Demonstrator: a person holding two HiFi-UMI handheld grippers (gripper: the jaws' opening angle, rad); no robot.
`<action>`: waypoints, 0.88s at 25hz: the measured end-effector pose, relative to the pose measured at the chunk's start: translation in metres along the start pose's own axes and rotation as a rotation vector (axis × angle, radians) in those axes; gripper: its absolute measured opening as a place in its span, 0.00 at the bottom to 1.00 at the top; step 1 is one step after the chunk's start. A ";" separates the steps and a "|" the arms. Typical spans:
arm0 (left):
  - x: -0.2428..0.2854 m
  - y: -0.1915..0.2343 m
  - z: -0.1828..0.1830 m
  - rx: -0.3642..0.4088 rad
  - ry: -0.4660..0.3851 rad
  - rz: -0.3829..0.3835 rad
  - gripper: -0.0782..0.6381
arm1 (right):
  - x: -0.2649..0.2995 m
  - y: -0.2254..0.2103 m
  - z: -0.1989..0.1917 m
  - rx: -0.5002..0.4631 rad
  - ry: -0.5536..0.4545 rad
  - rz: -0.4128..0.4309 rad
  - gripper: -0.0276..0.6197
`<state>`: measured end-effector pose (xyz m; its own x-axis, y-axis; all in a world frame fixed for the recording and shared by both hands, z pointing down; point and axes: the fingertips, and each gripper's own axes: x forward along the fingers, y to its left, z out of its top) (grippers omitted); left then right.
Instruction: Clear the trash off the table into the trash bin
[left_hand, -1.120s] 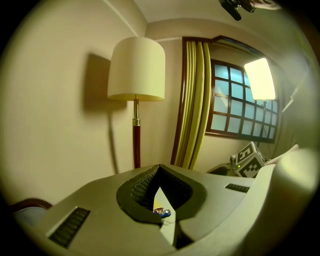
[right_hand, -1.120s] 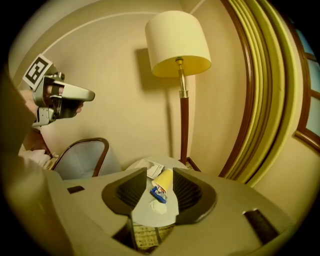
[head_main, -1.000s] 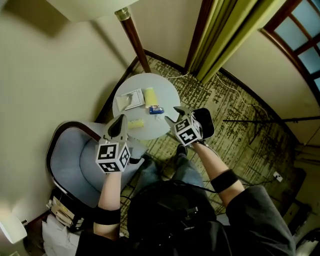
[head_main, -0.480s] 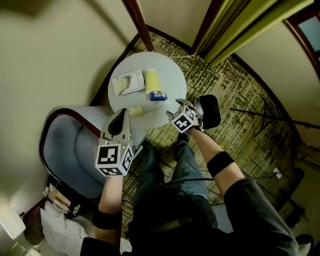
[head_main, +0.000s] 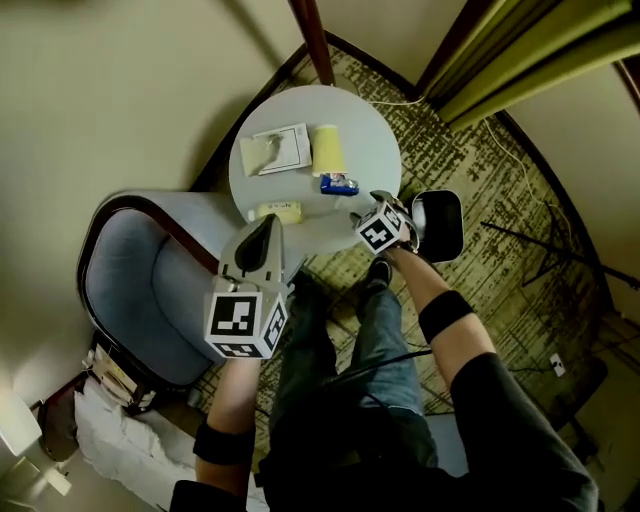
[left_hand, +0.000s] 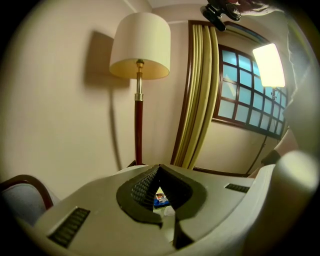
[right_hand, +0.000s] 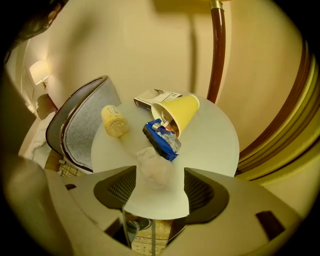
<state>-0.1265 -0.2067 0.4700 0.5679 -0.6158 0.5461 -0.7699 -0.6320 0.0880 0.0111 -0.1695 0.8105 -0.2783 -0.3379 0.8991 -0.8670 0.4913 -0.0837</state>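
place: carpeted sitting corner, home or hotel room, cannot tell which | seating: upholstered grey armchair with dark wooden frame, just beside small round table | light: floor lamp, cream shade, wooden pole | floor: patterned green carpet | window side: long yellow-green curtains next to many-paned window
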 end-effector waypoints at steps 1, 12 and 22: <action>0.000 0.001 0.000 -0.005 0.000 0.006 0.11 | 0.004 0.000 0.001 -0.003 0.002 0.001 0.55; 0.000 0.003 0.001 -0.018 0.005 0.024 0.11 | 0.027 0.013 -0.008 -0.032 0.060 0.076 0.35; -0.008 0.011 -0.002 0.002 -0.002 0.029 0.11 | 0.012 0.013 -0.004 -0.020 0.031 0.068 0.14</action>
<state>-0.1402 -0.2079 0.4678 0.5462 -0.6349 0.5465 -0.7853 -0.6151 0.0704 -0.0020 -0.1636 0.8223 -0.3235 -0.2785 0.9043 -0.8379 0.5284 -0.1370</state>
